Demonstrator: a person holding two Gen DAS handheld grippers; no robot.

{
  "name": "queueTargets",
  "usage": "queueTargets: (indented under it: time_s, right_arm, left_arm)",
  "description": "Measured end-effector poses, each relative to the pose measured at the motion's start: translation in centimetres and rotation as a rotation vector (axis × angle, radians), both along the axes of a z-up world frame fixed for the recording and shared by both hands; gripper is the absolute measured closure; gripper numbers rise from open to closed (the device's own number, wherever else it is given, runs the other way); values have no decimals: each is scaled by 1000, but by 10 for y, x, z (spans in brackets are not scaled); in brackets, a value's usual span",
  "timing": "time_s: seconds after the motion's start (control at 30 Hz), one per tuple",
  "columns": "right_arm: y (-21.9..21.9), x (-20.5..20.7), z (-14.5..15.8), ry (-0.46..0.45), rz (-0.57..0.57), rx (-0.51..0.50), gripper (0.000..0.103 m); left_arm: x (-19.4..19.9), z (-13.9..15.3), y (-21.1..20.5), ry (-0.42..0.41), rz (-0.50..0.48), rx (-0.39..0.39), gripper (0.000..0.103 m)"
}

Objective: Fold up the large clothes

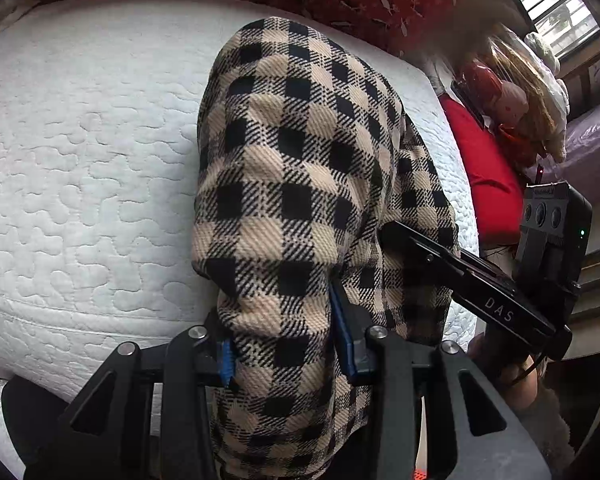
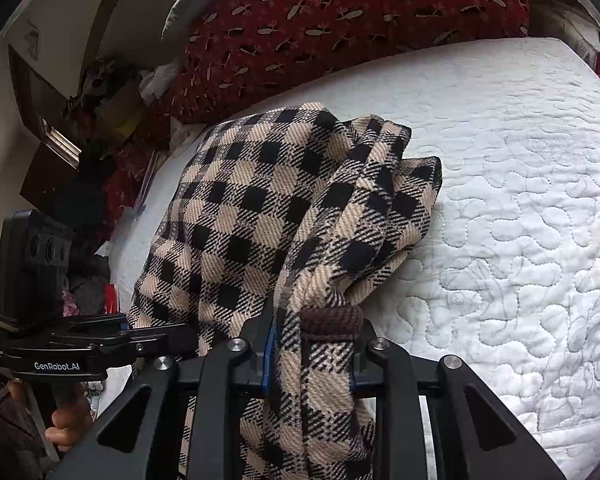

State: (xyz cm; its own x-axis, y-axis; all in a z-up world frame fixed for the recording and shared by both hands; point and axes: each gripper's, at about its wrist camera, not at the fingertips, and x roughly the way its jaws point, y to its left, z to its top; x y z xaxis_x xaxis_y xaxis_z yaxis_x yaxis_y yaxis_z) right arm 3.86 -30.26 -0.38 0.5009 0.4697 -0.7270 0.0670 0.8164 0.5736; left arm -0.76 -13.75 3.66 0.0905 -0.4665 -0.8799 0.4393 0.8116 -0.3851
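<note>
Both grippers I run, left gripper (image 1: 284, 344) and right gripper (image 2: 312, 356), are clamped on the checked garment (image 1: 300, 152), which drapes over the white quilted mattress (image 1: 80, 140).

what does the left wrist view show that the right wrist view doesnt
Only the left wrist view shows the window, the red cushion beside the mattress and the stuffed toys above it. Only the right wrist view shows the dark brown knit cuff on the garment and the cluttered shelf at the wall. Both show the checked garment, the white quilted mattress and the red patterned pillow; the left claw and right claw each grip the cloth.
</note>
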Motion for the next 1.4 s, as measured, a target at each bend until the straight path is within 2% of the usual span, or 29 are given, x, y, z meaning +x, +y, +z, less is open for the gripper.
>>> queueTargets:
  time_s: [0.3, 0.77, 1.03, 1.13, 1.23, 1.3, 1.33, 1.4]
  right_arm:
    - [22, 0, 28, -36, 13, -13, 78]
    - [105, 93, 37, -74, 101, 7, 78]
    - [134, 135, 21, -48, 109, 11, 78]
    - [134, 143, 7, -24, 87, 21, 78]
    - [125, 143, -8, -17, 46, 60, 75]
    - [119, 142, -27, 34, 27, 47, 67]
    - [114, 141, -40, 76, 13, 49, 60]
    - [101, 133, -55, 99, -24, 136, 59]
  left_arm:
    - [11, 19, 32, -57, 50, -26, 67]
    - [94, 26, 113, -101, 197, -14, 67]
    - [131, 3, 132, -93, 242, 23, 65]
    - [140, -14, 134, -84, 251, 40, 60]
    - [146, -31, 137, -63, 260, 27, 44]
    - [148, -38, 137, -54, 253, 29, 27]
    - [147, -41, 139, -50, 250, 25, 25]
    - [146, -40, 146, -47, 236, 10, 25]
